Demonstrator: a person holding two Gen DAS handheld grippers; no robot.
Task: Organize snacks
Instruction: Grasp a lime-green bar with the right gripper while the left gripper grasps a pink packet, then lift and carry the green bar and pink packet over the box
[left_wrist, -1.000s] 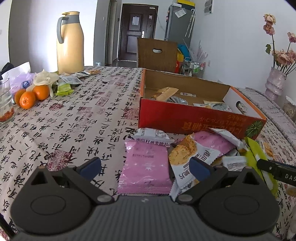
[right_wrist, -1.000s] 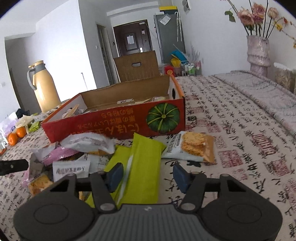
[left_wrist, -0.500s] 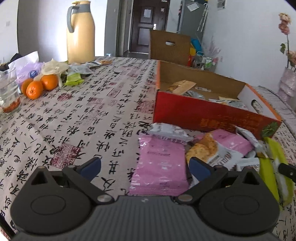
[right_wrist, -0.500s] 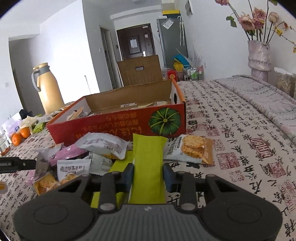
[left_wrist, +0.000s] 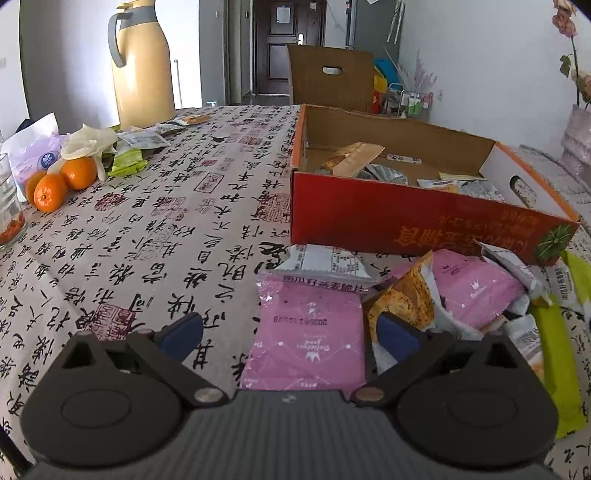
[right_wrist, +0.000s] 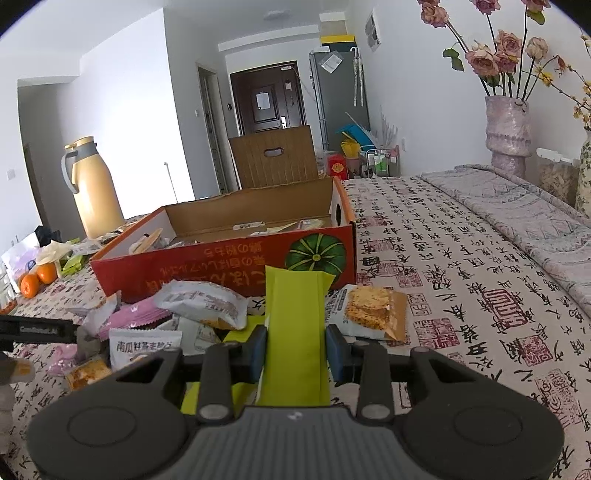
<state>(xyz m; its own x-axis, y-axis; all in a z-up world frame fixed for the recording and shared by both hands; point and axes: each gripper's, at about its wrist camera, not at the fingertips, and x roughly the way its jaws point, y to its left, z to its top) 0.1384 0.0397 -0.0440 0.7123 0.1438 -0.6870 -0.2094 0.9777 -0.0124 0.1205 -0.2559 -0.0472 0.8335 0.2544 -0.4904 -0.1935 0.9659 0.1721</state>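
While the right gripper (right_wrist: 295, 352) is pinching the lime-green snack packet (right_wrist: 295, 332) between its blue pads at lower centre of its view, below the red cardboard box (right_wrist: 229, 266), the left gripper (left_wrist: 290, 334) is hovering with jaws spread wide, a pink snack packet (left_wrist: 308, 336) lying flat between them.

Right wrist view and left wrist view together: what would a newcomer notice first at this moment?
First, the lime-green snack packet clamped between the right gripper pads, pointing at the red cardboard box with a pumpkin printed on its front. Then the jumble of snack packets on the calligraphy tablecloth before the box, a pink packet lying between the open left gripper fingers.
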